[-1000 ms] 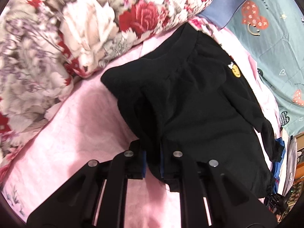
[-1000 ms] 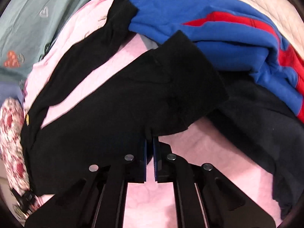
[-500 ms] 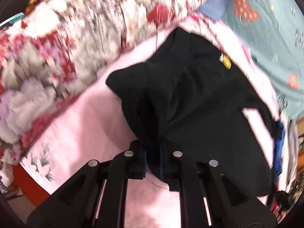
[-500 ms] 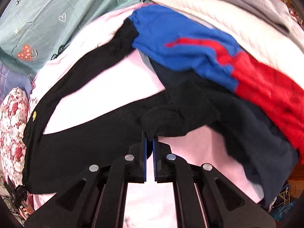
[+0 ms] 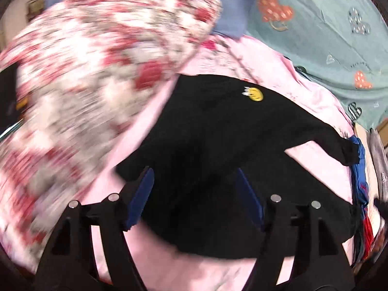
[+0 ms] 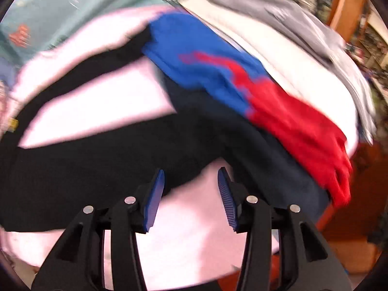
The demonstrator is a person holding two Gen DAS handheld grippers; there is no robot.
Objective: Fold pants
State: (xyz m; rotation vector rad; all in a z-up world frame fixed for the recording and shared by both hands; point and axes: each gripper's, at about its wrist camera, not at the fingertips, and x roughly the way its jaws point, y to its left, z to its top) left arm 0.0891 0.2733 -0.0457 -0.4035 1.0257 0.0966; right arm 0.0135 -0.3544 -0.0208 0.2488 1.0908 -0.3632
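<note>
Black pants point(image 5: 218, 131) with a small yellow smiley patch point(image 5: 255, 94) lie spread on a pink sheet point(image 5: 194, 262), their two legs apart in a V. My left gripper point(image 5: 196, 181) is open above the waist end, its blue pads on either side of the black cloth without pinching it. In the right wrist view the same pants point(image 6: 84, 169) stretch to the left, one leg reaching up toward a blue garment. My right gripper point(image 6: 191, 184) is open just past the near leg's end, over bare pink sheet point(image 6: 189, 237).
A floral quilt point(image 5: 92, 77) is bunched at the left. A teal heart-print sheet point(image 5: 327, 29) lies behind. At the right is a pile with a blue and red garment point(image 6: 242, 82), a dark navy one point(image 6: 254, 150), a white one and a grey one. The bed edge is near the front.
Both grippers were shut on the black pants and have let go, now standing open. The pants have been spread out flat with the legs apart. Both views are motion-blurred.
</note>
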